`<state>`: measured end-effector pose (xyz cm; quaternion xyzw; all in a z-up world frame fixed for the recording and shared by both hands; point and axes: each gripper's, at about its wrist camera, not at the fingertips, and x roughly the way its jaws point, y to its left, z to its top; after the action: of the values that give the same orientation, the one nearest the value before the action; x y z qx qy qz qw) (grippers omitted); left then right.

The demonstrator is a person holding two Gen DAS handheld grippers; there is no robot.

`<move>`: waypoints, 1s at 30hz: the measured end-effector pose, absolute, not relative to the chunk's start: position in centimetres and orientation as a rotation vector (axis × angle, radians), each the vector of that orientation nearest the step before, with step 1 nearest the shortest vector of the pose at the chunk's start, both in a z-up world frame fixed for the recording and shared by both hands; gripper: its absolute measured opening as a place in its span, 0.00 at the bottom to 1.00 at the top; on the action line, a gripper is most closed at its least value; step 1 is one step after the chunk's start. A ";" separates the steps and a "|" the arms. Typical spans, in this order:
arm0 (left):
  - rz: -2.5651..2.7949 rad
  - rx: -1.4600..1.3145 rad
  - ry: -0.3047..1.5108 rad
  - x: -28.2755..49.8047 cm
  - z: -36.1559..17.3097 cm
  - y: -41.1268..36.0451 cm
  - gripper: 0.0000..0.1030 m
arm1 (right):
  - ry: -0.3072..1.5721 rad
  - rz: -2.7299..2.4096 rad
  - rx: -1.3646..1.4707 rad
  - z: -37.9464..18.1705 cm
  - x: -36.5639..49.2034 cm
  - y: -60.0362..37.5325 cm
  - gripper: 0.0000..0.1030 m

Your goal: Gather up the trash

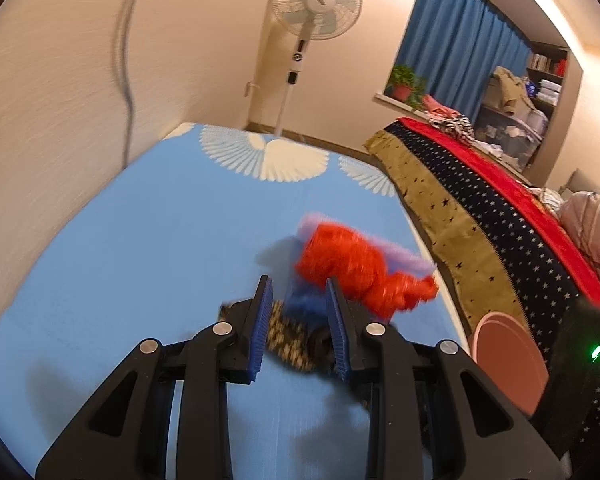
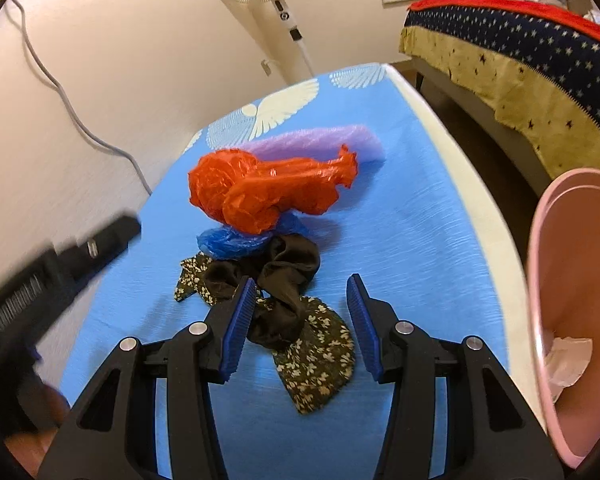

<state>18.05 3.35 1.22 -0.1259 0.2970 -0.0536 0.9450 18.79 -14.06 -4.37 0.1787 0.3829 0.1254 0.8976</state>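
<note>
On the blue-covered table (image 2: 420, 216) lies a pile of soft scraps: a crumpled red plastic bag (image 2: 268, 192) on top, a blue plastic bag (image 2: 232, 242) and a purple foam sheet (image 2: 320, 142) beneath it, and a dark floral cloth (image 2: 320, 360) nearest you. A pink bin (image 2: 572, 280) waits at the table's right edge. Your right gripper (image 2: 300, 320) hangs just above the cloth, jaws apart, holding nothing. Your left gripper (image 1: 298, 328) has narrower jaws, also empty. Everything looks light, limp and crushable; the plastic may slip, so pinch a bunched fold, not a flat edge.
</note>
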 end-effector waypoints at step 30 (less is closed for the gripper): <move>-0.266 -0.229 0.650 20.1 1.4 0.4 0.02 | 0.844 0.339 0.330 -2.4 17.6 -14.3 0.08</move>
<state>20.11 0.41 1.39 -0.1119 0.3177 -0.1298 0.9326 17.56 -14.30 -2.45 0.1584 0.4058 0.1629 0.8853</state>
